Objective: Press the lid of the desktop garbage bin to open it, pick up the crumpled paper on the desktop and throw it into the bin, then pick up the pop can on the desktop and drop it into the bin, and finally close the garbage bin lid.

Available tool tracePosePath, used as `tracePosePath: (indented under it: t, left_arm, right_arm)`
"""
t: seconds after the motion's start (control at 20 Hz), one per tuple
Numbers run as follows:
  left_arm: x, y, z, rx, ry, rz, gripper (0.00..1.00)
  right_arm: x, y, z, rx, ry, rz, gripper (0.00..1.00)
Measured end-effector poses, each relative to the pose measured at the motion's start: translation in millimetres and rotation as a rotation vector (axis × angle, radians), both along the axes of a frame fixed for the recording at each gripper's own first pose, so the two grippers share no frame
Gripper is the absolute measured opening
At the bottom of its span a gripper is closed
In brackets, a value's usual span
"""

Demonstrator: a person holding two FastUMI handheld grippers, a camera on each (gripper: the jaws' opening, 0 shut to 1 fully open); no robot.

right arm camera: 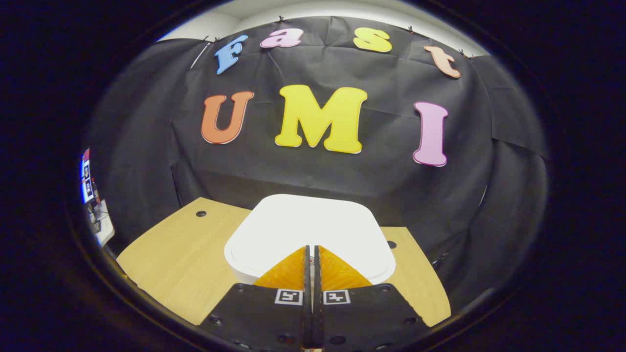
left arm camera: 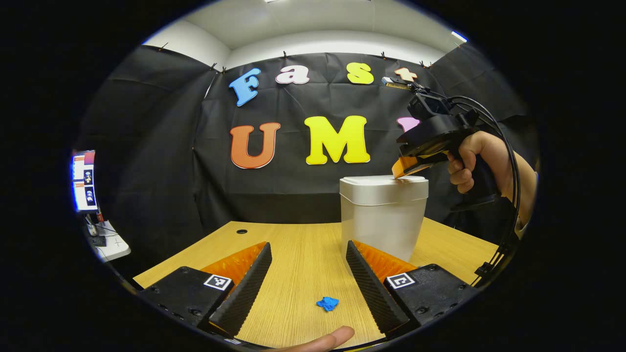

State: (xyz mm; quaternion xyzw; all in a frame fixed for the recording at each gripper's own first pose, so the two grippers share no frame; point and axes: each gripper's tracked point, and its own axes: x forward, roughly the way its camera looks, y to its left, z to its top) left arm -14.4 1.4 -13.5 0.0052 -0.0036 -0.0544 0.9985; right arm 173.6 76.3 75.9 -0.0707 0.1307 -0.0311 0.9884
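— What can be counted on the light wooden desktop [left arm camera: 293, 254]?

— One white, frosted plastic desktop garbage bin [left arm camera: 381, 225] with its flat white lid [right arm camera: 308, 227] down is seen, standing towards the far right part of the desktop. One small blue crumpled paper [left arm camera: 327, 303] is seen lying on the bare wood near the front edge. Two round cable holes are seen in the right gripper view, one at each far corner of the desktop.

— How are the grippers posed?

— The left gripper [left arm camera: 308, 264] is held low over the front of the desktop with its jaws spread wide and nothing between them; the crumpled paper lies on the wood between its two fingers. A fingertip [left arm camera: 327, 338] is seen at the bottom edge below them. The right gripper [right arm camera: 310, 266] is held above the bin by a hand [left arm camera: 472, 161], tilted downward, its jaws brought together with only a thin slit left, and its tips are set at the near part of the lid.

— Where is open room left?

— Bare wood is seen left of the bin and in front of it. The desktop's far edge is met by the black cloth wall [right arm camera: 146, 161].
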Motion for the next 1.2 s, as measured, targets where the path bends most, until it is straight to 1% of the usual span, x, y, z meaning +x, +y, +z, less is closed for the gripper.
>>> tracePosePath:
  t: [0.2, 0.25, 0.3, 0.35, 0.45, 0.55, 0.75, 0.8, 0.85, 0.9, 0.95, 1.05, 1.1, 1.15, 1.2]
  left_arm:
    - [0, -6, 0, -0.004, 0.001, -0.019, 0.99]
    - [-2, -5, 0, -0.002, -0.001, -0.018, 0.99]
    - [-2, -2, 0, 0.002, -0.004, -0.011, 0.99]
    - [-2, 0, 1, 0.006, -0.007, -0.004, 0.99]
    - [1, 3, 1, 0.004, -0.007, 0.003, 0.99]
    - [4, 3, -3, 0.001, 0.009, 0.005, 0.99]
    - [6, 5, -9, -0.004, 0.027, 0.015, 0.99]
    - [6, 6, -11, -0.001, 0.029, 0.017, 0.99]
    - [8, 5, -10, 0.002, 0.027, 0.017, 0.99]
    - [9, 5, -10, 0.006, 0.028, 0.018, 0.99]
    - [10, 7, -11, 0.009, 0.031, 0.021, 0.99]
    - [13, 8, -13, 0.006, 0.037, 0.028, 0.99]
    - [13, 11, -13, -0.001, 0.037, 0.041, 0.99]
    - [12, 13, -12, 0.0, 0.029, 0.051, 0.99]
    - [13, 13, -13, 0.005, 0.027, 0.053, 0.99]
  right_arm:
    - [0, -2, -9, 0.095, 0.061, 0.016, 0.01]
    - [-3, -3, -7, 0.095, 0.064, 0.025, 0.01]
    - [-9, -2, -1, 0.103, 0.043, 0.04, 0.01]
    - [-12, -6, 5, 0.104, -0.003, 0.041, 0.02]
    - [-27, -17, 6, 0.095, -0.027, 0.009, 0.01]
    - [-40, -8, -6, 0.106, -0.037, 0.04, 0.03]
    - [-58, -3, -11, 0.034, -0.08, 0.057, 0.03]
    - [-64, 0, -11, 0.027, -0.094, 0.071, 0.05]
    - [-74, 2, -13, 0.023, -0.105, 0.079, 0.1]
    - [-82, 3, -12, 0.024, -0.119, 0.082, 0.21]
    - [-88, 3, -10, 0.03, -0.139, 0.082, 0.28]
    - [-94, -6, -4, 0.027, -0.192, 0.061, 0.62]
    - [-96, -9, -6, 0.016, -0.201, 0.054, 0.81]
    - [-98, -13, -11, 0.014, -0.199, 0.05, 0.86]
    - [-100, -16, -17, 0.019, -0.192, 0.048, 0.96]
